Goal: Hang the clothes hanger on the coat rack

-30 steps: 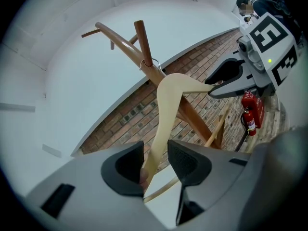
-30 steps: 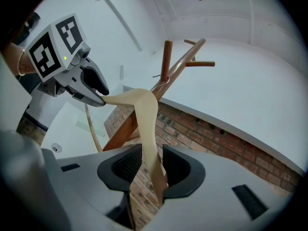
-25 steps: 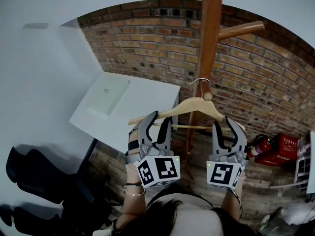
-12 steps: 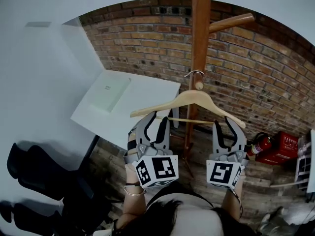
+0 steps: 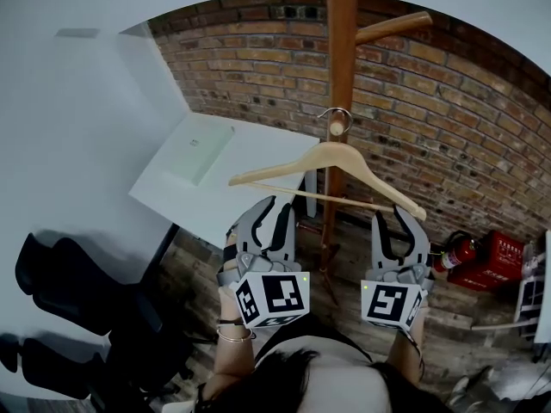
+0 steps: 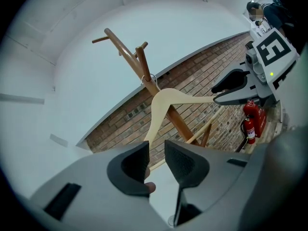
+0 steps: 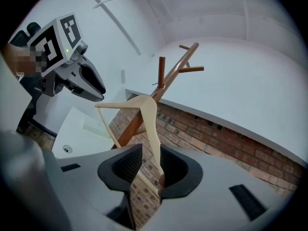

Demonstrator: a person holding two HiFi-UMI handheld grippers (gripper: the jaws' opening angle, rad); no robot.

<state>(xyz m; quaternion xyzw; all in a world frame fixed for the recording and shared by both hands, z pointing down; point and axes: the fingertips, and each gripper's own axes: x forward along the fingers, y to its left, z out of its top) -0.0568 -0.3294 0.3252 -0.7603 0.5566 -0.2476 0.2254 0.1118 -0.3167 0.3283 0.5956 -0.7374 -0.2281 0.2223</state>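
The wooden hanger hangs by its metal hook on a short peg of the wooden coat rack. My left gripper sits just short of the hanger's left end. Its jaws are closing with a gap between them, and the hanger ends beside the left jaw, untouched. The hanger's right end passes between the jaws of my right gripper, which stand apart. There the arm of the hanger ends close to one pad, and no pad presses on it.
A brick wall stands behind the rack. A white table is at the left, with a black chair beneath its edge. A red fire extinguisher and a red box sit on the floor at the right.
The hook now sits round the peg. Both grippers have drawn back from the hanger; the left one, which overlapped the hanger's left arm, is now clear of it.
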